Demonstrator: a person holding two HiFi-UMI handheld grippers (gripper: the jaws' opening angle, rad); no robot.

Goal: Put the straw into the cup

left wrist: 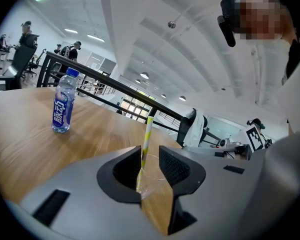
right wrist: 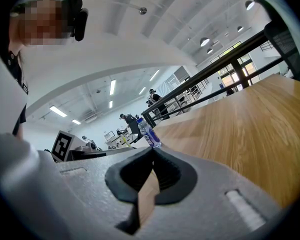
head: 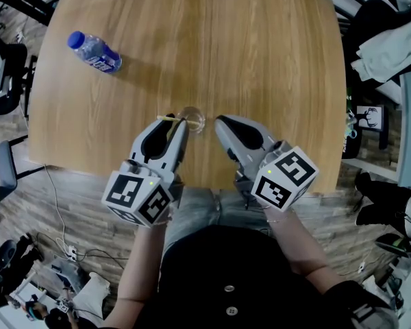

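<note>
The left gripper (head: 174,120) sits just to the left of the cup (head: 198,124) with its tips at the rim, pointing away from the person and slightly downward. Its jaws stand apart, and the straw (left wrist: 146,139) rises between them unclamped. The right gripper (head: 220,120) lies just right of the cup, jaws closed together on nothing. The left forearm (head: 142,252) and right forearm (head: 296,238) reach forward toward the cup.

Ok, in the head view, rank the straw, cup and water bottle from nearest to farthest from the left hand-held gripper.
1. The straw: between the jaws of the left hand-held gripper, standing in the cup.
2. The cup: just beyond the jaw tips, slightly right.
3. The water bottle: far off, toward the upper left of the table.
</note>
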